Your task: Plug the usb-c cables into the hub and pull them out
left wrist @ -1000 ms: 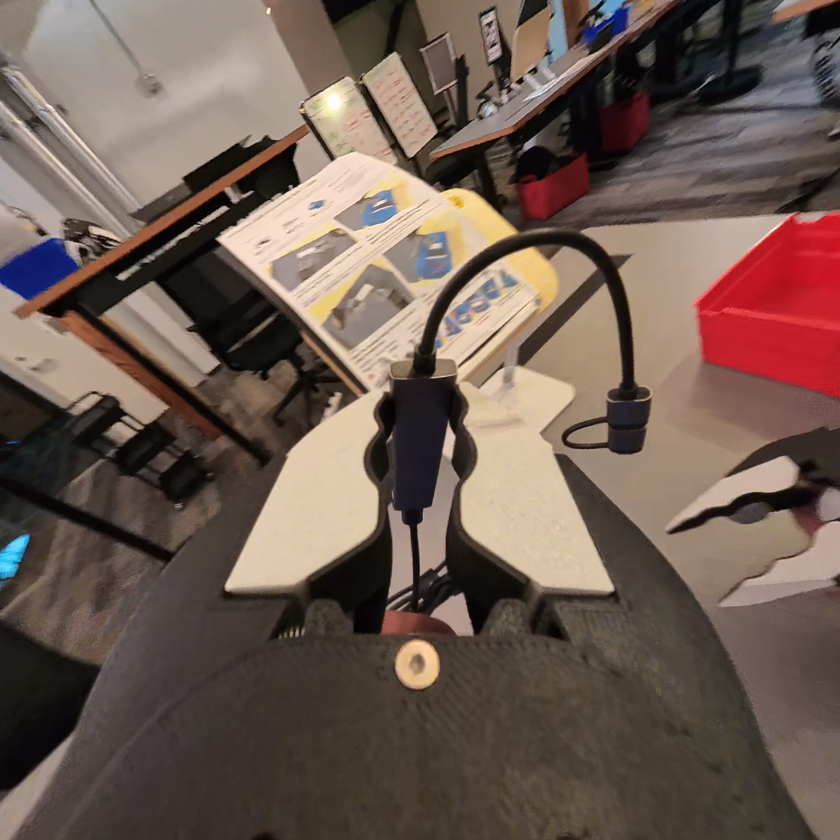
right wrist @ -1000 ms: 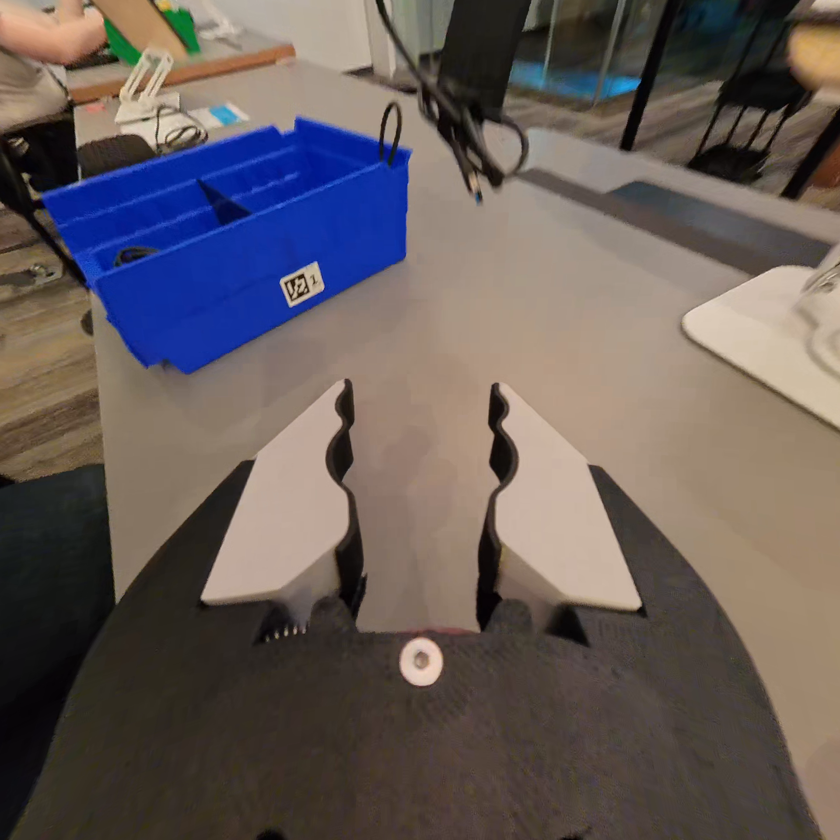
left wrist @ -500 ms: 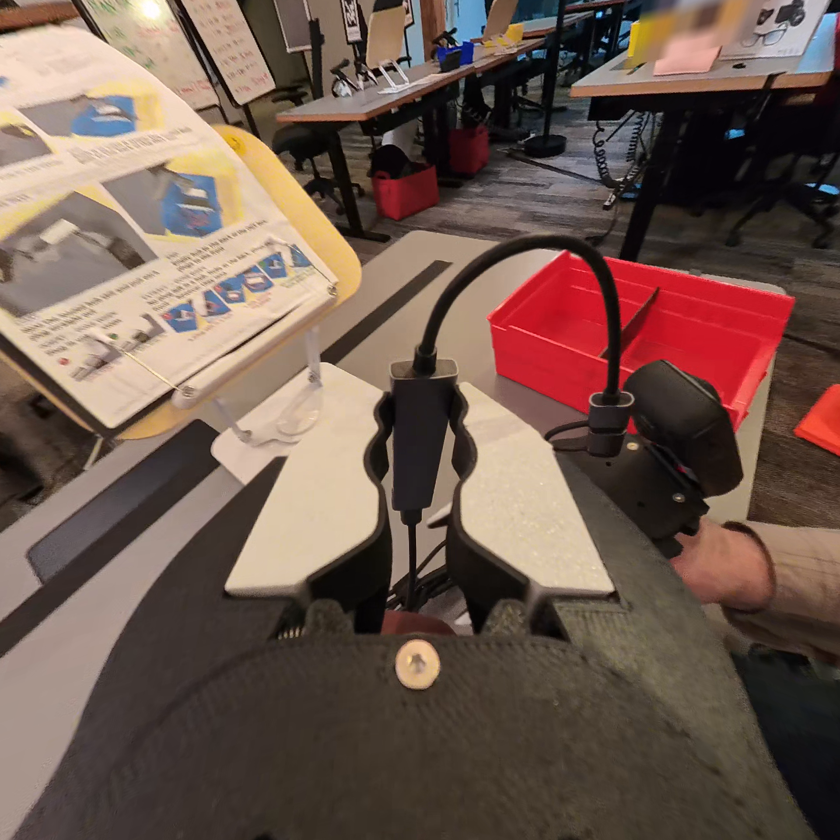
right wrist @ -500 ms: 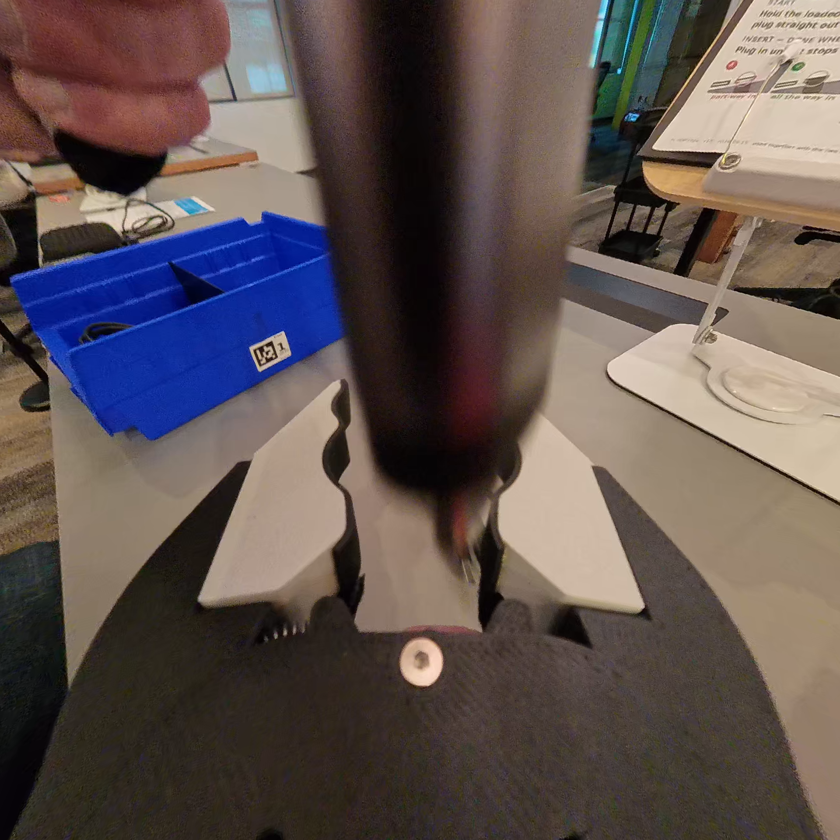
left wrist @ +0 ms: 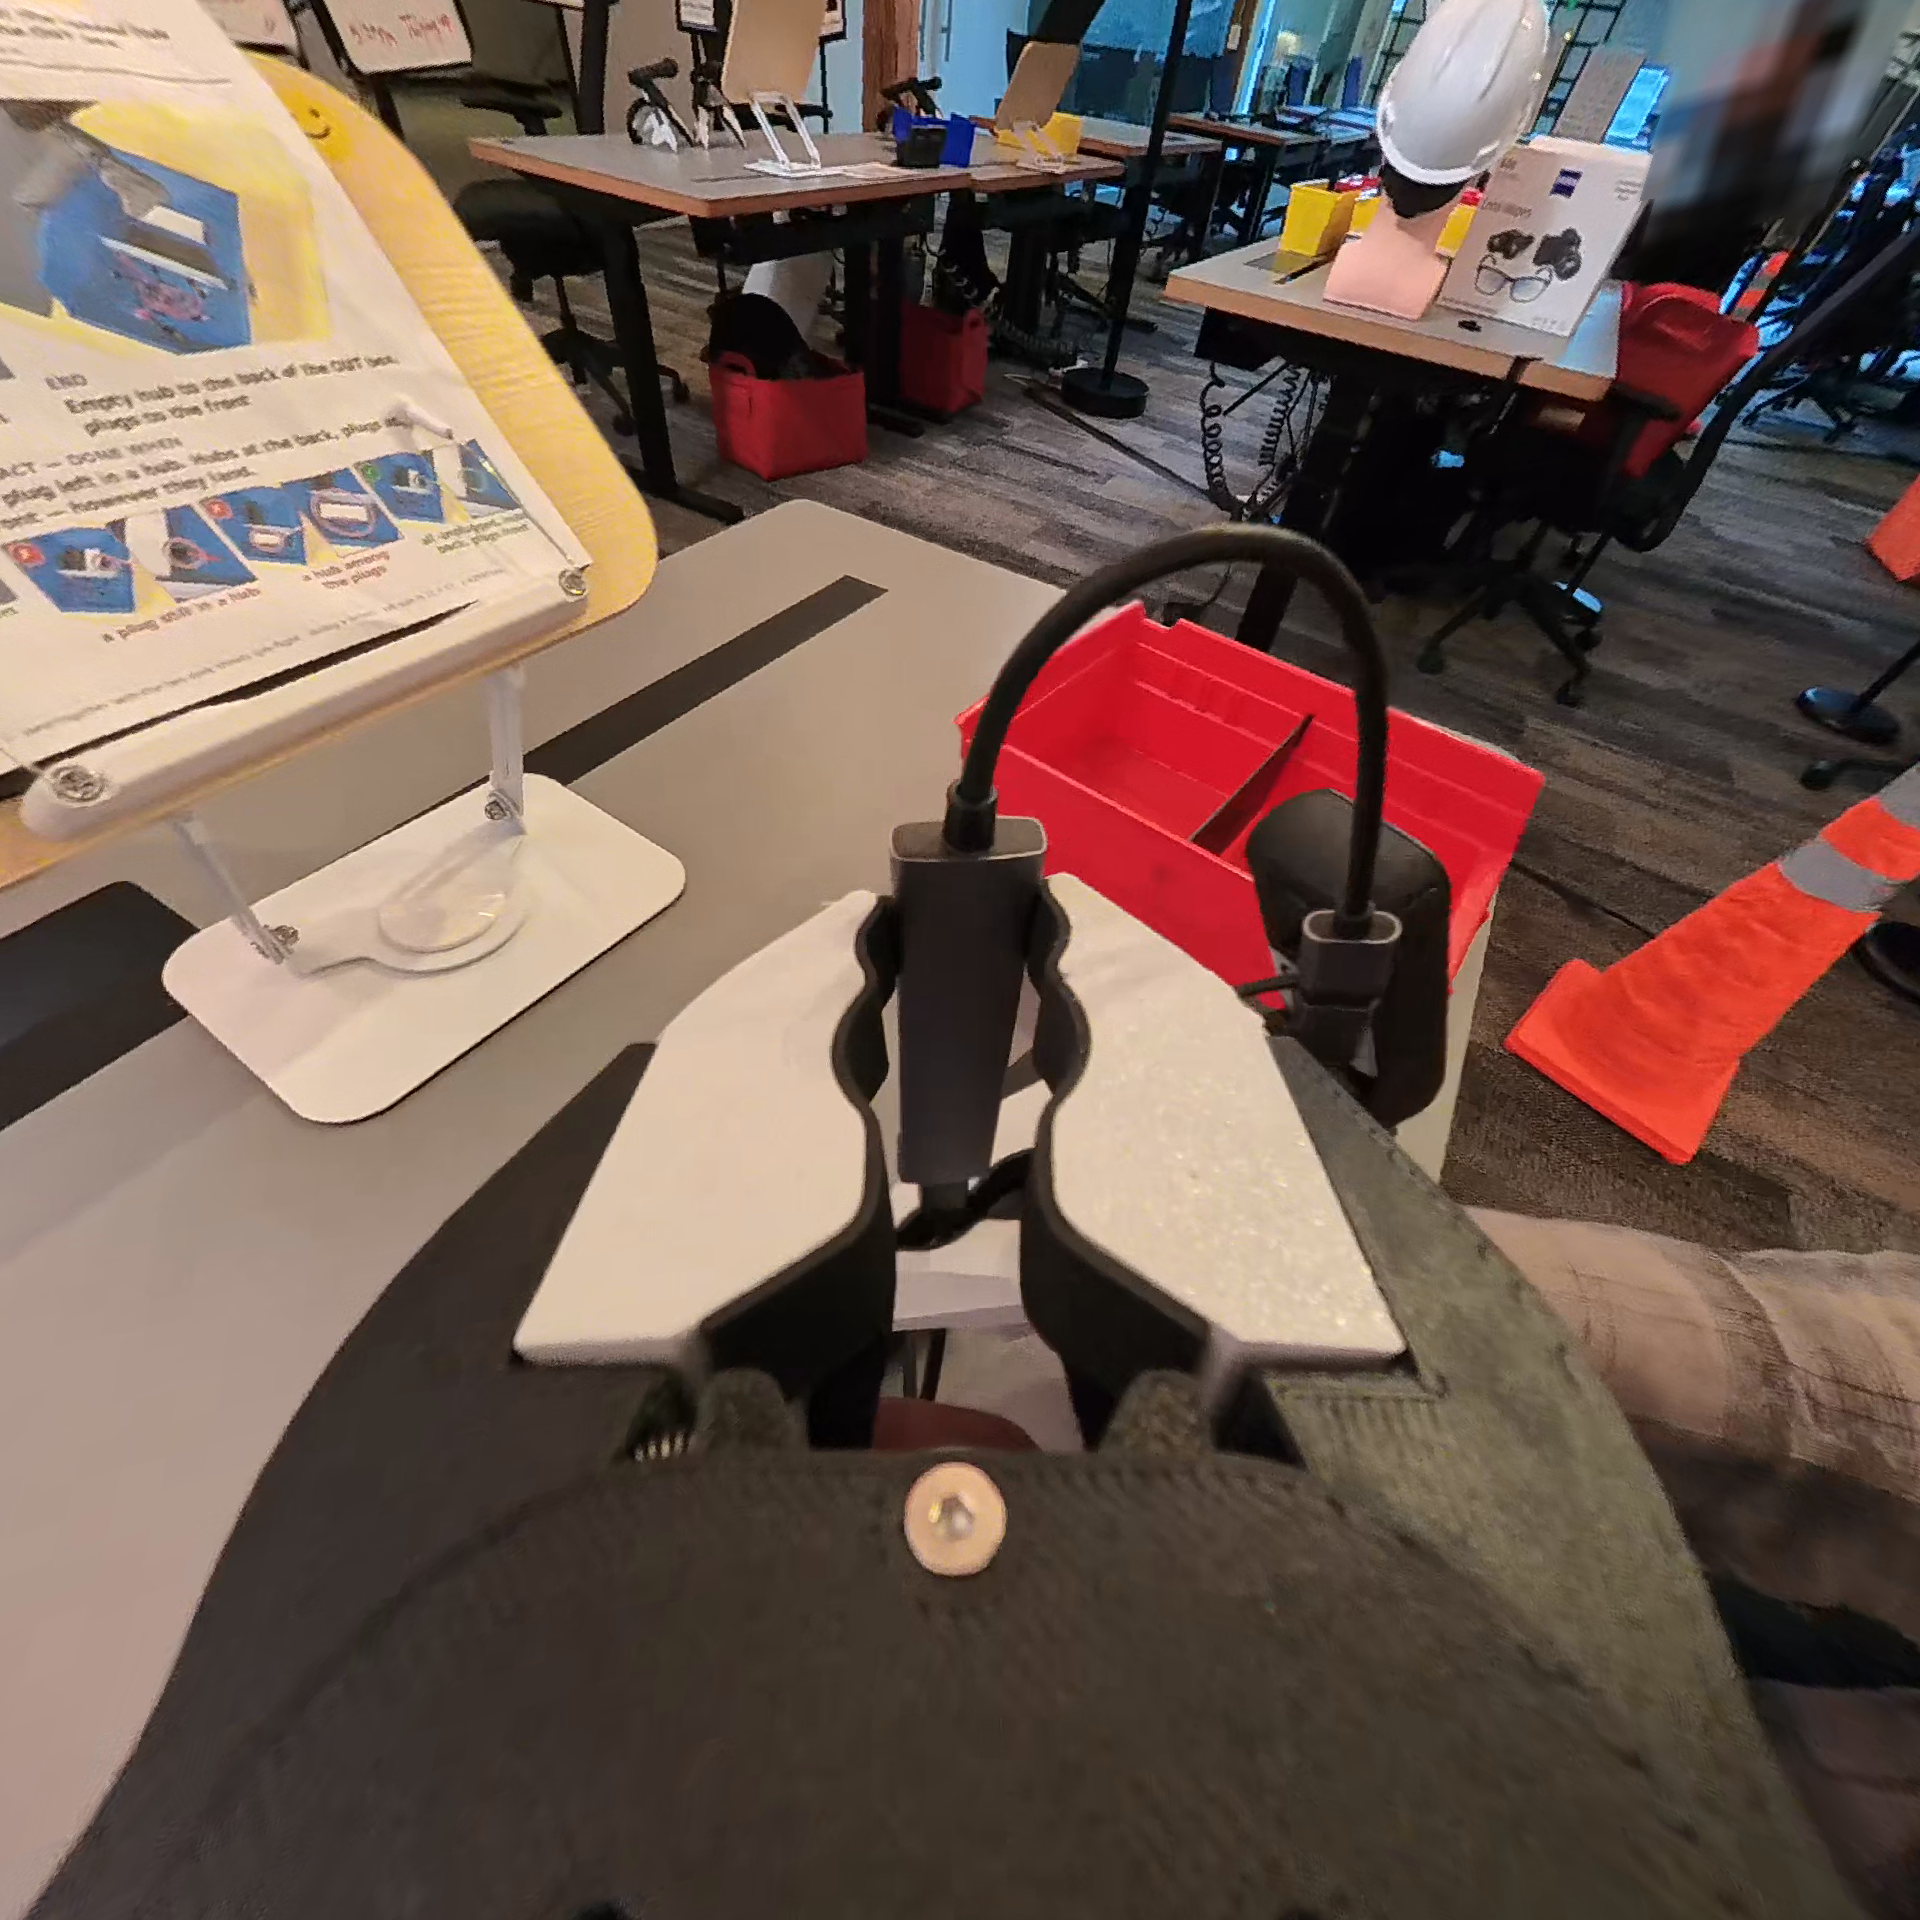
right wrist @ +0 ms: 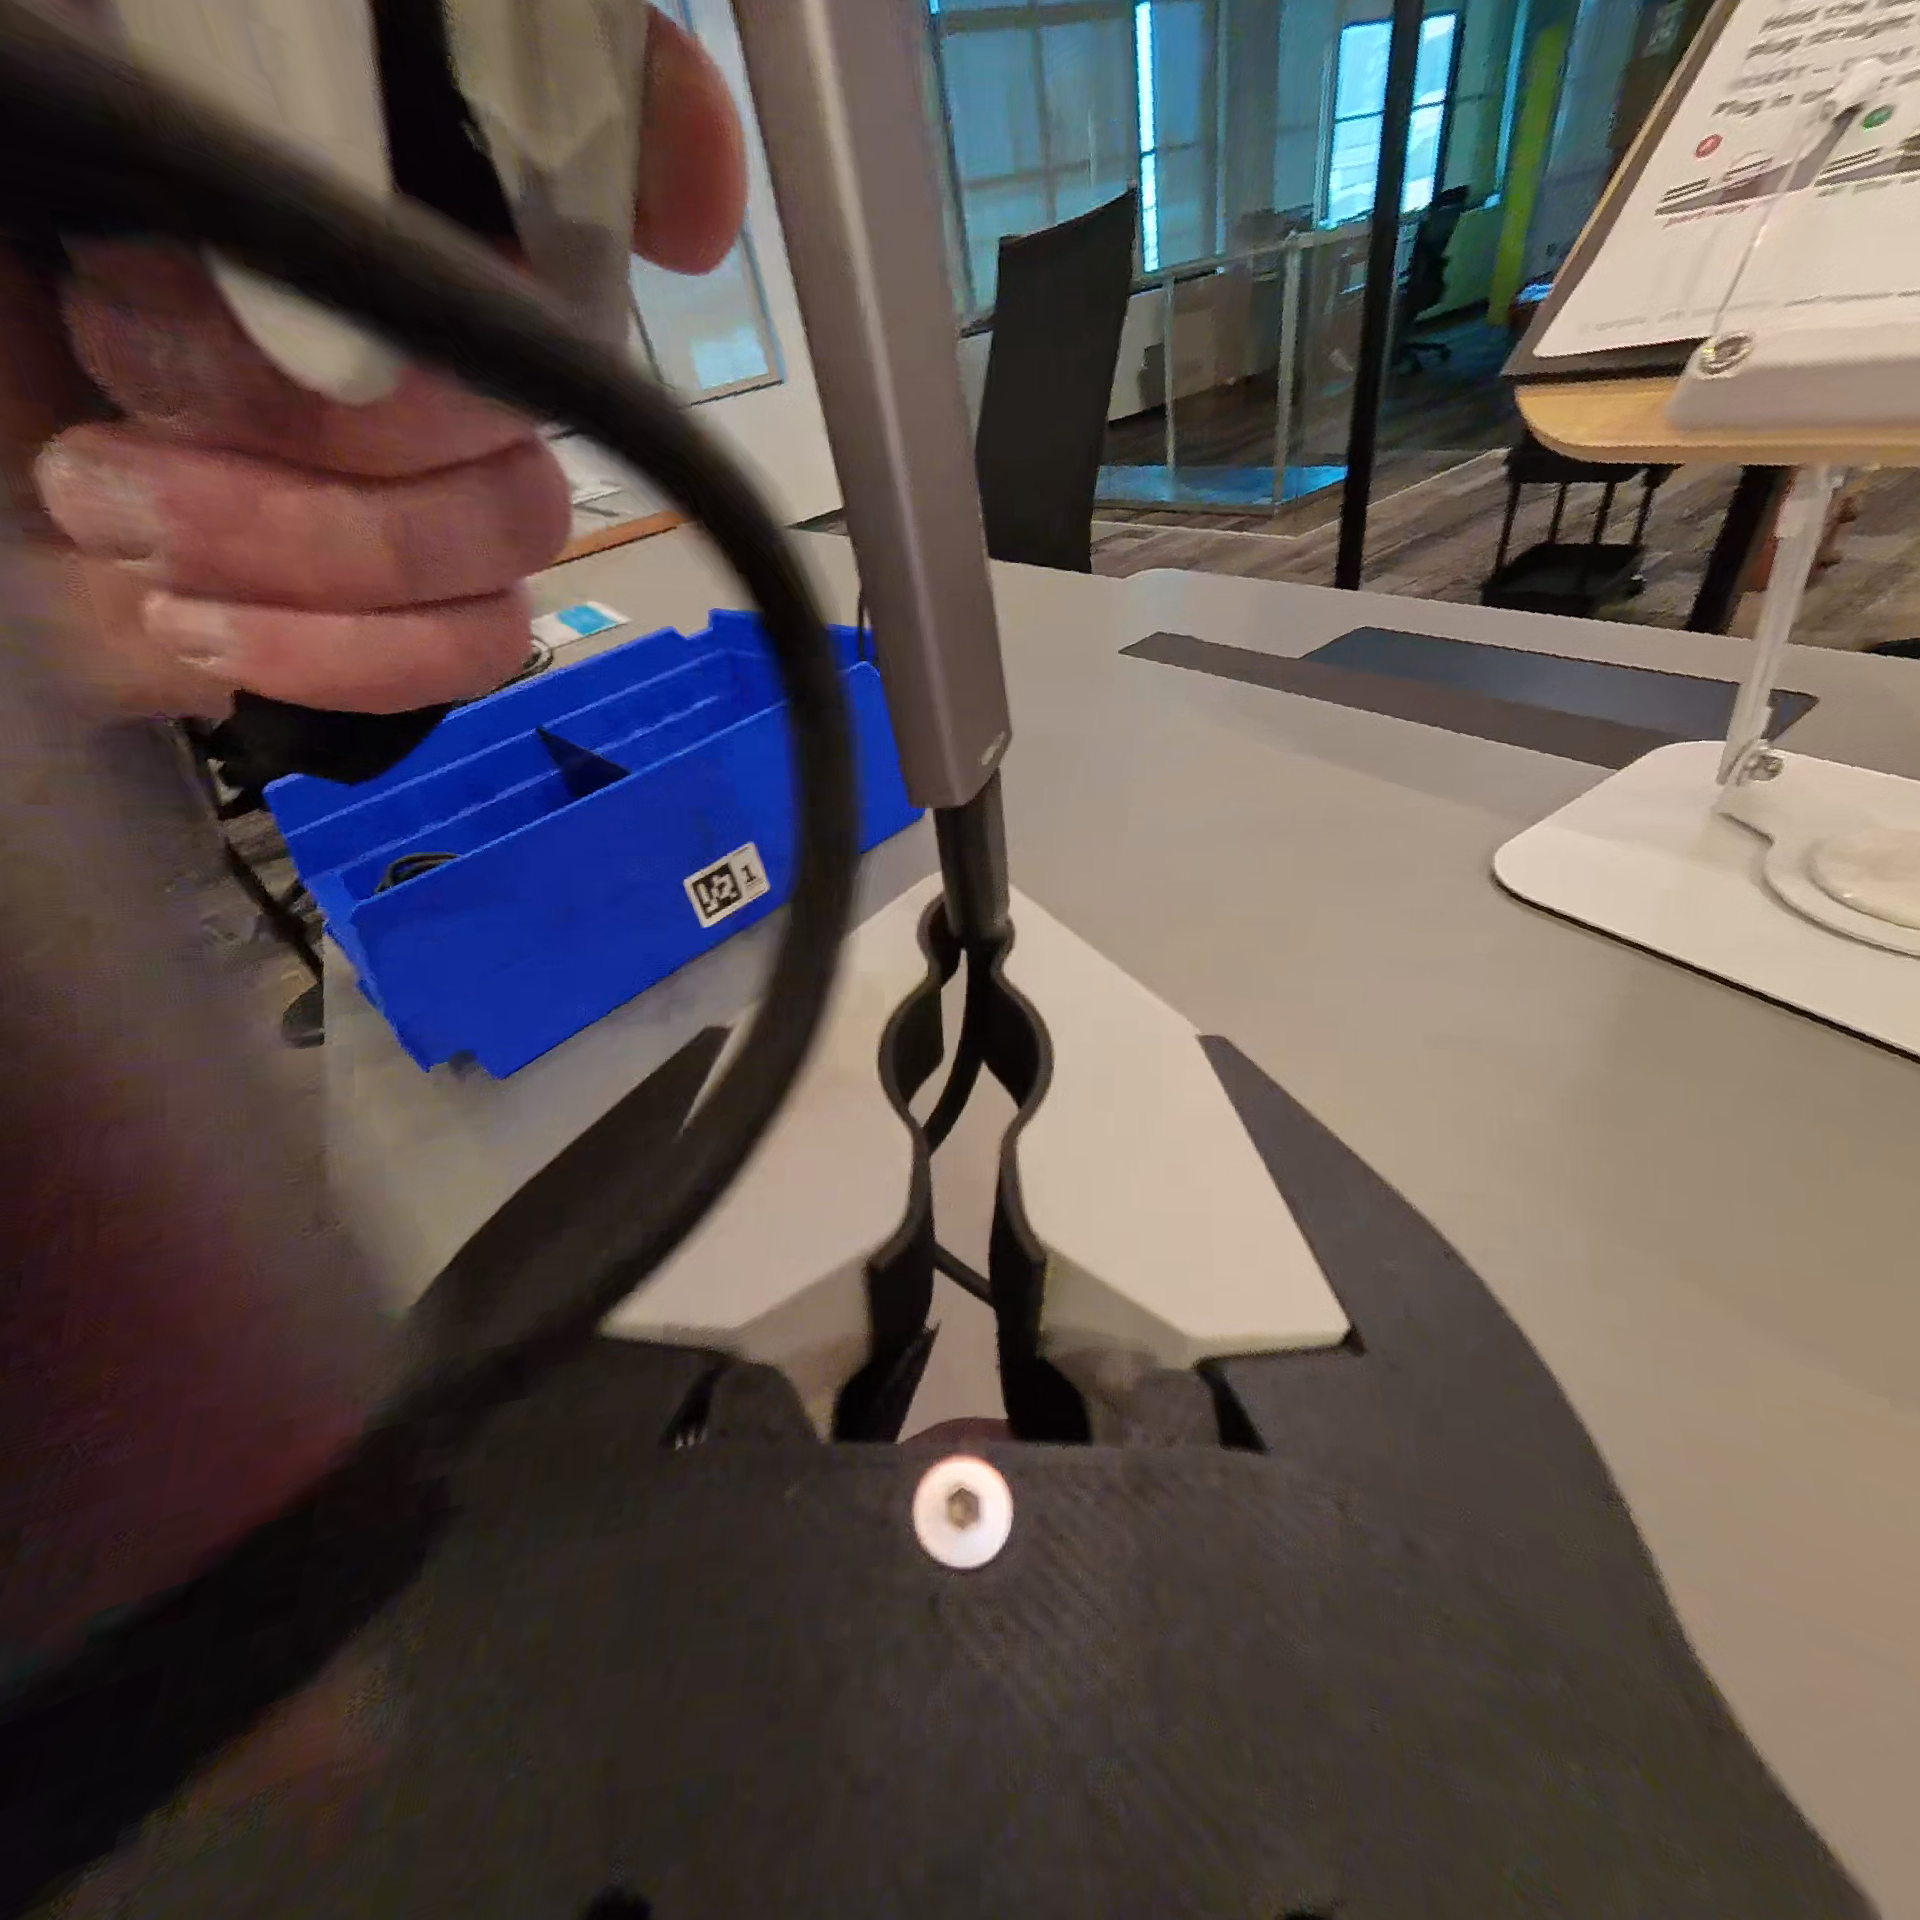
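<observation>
My left gripper point(left wrist: 966, 920) is shut on a slim grey hub point(left wrist: 961, 1039) and holds it above the table. The hub's own black cable point(left wrist: 1174, 540) arches over to a grey connector point(left wrist: 1349, 951) that hangs at the right. In the right wrist view the hub point(right wrist: 894, 468) hangs down from the top. My right gripper point(right wrist: 966, 940) is shut on the black usb-c plug point(right wrist: 971, 862) at the hub's lower end. The plug's thin cable runs down between the fingers. A black cable loop point(right wrist: 800, 644) and a hand point(right wrist: 312, 540) fill the left.
A red bin point(left wrist: 1164, 727) stands at the table's far edge. A blue bin point(right wrist: 561, 925) stands on the other side. A white stand base point(left wrist: 416, 956) holds an instruction sheet point(left wrist: 208, 416). An orange cone point(left wrist: 1714, 977) is on the floor. A sleeve point(left wrist: 1714, 1382) is at right. The gap from one gripper's tips to the other's is roughly 12 centimeters.
My left gripper swung right with the hub and brought it to my right gripper. The right gripper, open and empty a second ago, has shut on the plug under the hub.
</observation>
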A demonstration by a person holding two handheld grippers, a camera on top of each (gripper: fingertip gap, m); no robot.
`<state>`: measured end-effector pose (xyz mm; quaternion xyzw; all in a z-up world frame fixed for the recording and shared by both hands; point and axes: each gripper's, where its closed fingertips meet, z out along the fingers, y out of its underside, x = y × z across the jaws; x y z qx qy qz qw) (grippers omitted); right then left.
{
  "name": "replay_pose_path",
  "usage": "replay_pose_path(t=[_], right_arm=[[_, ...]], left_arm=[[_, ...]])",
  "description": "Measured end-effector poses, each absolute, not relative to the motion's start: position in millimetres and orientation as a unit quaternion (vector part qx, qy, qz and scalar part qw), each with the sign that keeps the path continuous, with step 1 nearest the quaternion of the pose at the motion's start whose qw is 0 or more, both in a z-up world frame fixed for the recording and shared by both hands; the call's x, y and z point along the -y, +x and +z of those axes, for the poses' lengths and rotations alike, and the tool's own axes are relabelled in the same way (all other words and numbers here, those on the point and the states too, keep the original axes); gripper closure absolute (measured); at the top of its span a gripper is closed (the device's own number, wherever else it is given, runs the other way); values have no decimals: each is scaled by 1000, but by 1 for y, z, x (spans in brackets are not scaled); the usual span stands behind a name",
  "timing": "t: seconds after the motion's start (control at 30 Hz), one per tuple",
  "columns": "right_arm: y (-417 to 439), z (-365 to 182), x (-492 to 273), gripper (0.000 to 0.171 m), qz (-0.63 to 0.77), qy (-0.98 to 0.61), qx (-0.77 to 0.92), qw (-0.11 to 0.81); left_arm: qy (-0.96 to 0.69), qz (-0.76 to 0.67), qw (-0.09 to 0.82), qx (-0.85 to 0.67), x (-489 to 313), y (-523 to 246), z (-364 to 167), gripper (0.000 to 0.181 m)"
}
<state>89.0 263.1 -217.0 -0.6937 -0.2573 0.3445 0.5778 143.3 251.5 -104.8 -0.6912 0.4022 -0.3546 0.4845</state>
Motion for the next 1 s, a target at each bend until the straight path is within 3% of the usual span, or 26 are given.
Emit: replay_pose_path(t=[0.3, 0.63, 0.73, 0.83, 0.93, 1.0], right_arm=[[58, -233, -225, 171, 457, -683, 349, 450], [50, -241, -180, 171, 568, -648, 395, 317], [51, -243, -170, 171, 584, -640, 407, 291], [54, -247, -165, 171, 580, -643, 418, 274], [57, -248, -182, 171, 547, -661, 405, 317], [63, -250, -200, 137, 502, -686, 392, 351]], left_arm=[[-694, -388, 434, -424, -256, 131, -122, 156], [-652, -402, 324, -556, -213, 123, -168, 134], [-643, -399, 279, -591, -199, 120, -184, 143], [-635, -390, 261, -613, -190, 118, -194, 169], [-649, -381, 284, -594, -197, 118, -192, 172], [-668, -388, 307, -556, -210, 117, -185, 172]])
